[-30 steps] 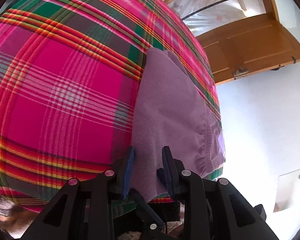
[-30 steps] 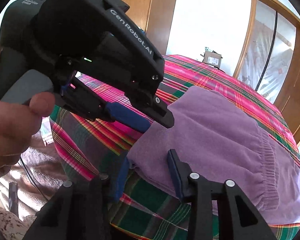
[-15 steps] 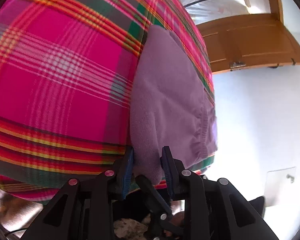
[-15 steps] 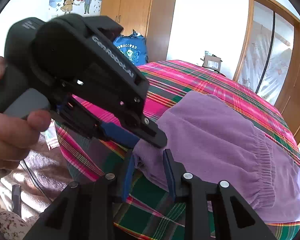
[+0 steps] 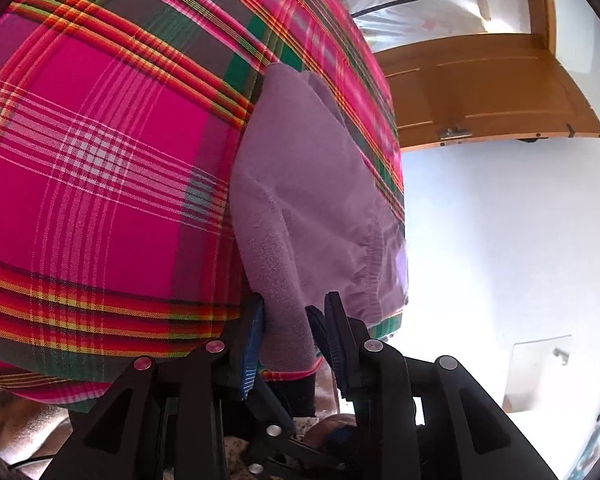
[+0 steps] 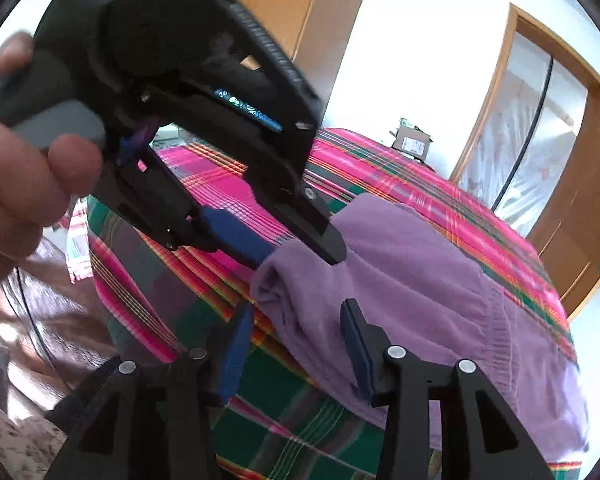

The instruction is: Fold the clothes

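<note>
Purple fleece trousers (image 6: pixel 420 280) on the plaid bed (image 5: pixel 100 180): left hand-held gripper (image 6: pixel 300 254) pinches the bunched end, right hand-held gripper (image 6: pixel 296 340) gapes around it; closing seems next.

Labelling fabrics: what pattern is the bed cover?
Pink, green and red plaid bed cover; clearest in left wrist view.

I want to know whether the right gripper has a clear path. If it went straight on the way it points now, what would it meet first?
Probably the purple garment: its rolled near edge sits between the open fingers of the right gripper, just ahead. The left gripper, clamped on that edge, lies slightly beyond; depth is unclear.
</note>
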Tool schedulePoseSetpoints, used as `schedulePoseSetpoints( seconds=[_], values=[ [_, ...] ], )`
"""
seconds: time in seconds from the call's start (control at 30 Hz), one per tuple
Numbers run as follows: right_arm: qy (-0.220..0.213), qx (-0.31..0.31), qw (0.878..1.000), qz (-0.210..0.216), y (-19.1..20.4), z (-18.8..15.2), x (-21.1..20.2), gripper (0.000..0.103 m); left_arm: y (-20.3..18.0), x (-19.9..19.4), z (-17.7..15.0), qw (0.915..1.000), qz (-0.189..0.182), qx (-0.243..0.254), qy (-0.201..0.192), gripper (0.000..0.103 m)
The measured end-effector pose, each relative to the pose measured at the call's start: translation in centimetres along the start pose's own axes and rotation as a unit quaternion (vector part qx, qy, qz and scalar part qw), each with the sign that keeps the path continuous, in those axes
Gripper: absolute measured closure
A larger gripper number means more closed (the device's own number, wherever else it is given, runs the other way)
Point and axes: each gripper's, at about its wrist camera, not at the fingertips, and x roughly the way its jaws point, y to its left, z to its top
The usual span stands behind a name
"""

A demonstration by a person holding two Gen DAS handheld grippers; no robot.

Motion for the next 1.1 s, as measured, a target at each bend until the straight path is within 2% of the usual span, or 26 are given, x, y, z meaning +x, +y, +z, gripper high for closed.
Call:
schedulePoseSetpoints(
  seconds=[0.17, 0.2, 0.27, 0.37, 0.4, 0.63, 0.93, 1.1],
  values=[
    [-0.006, -0.049, 0.998, -0.030, 1.7, 0.1, 0.7, 0.059, 0.9, -0.5, 0.7, 1.0000, -0.004, -0.003, -0.007, 0.073],
    [-0.010, -0.052, 0.998, -0.035, 1.8, 0.1, 0.7, 0.067, 1.1, -0.6, 0.8, 0.9999, -0.005, -0.004, -0.009, 0.073],
    [-0.015, -0.054, 0.997, -0.044, 1.9, 0.3, 0.8, 0.073, 1.4, -0.8, 1.1, 0.9999, -0.007, -0.005, -0.012, 0.073],
    [-0.016, -0.041, 0.998, -0.042, 1.5, 0.3, 0.7, 0.085, 1.9, -1.1, 1.5, 0.9998, -0.009, -0.007, -0.016, 0.056],
    [-0.016, -0.035, 0.998, -0.039, 1.3, 0.3, 0.6, 0.090, 2.1, -1.2, 1.7, 0.9998, -0.010, -0.008, -0.018, 0.056],
    [-0.021, -0.012, 1.000, -0.015, 0.6, 0.2, -0.8, 0.092, 3.1, -0.8, 4.0, 0.9994, 0.000, -0.021, -0.028, 0.056],
    [-0.034, 0.033, 0.998, 0.030, -1.0, 0.0, -2.5, 0.092, 2.0, 2.4, 7.4, 1.0000, 0.001, -0.004, -0.006, 0.056],
    [-0.038, 0.046, 0.997, 0.040, -2.7, 0.1, -3.7, 0.092, 1.3, 3.6, 9.2, 0.9999, -0.003, 0.000, 0.011, 0.056]
  ],
)
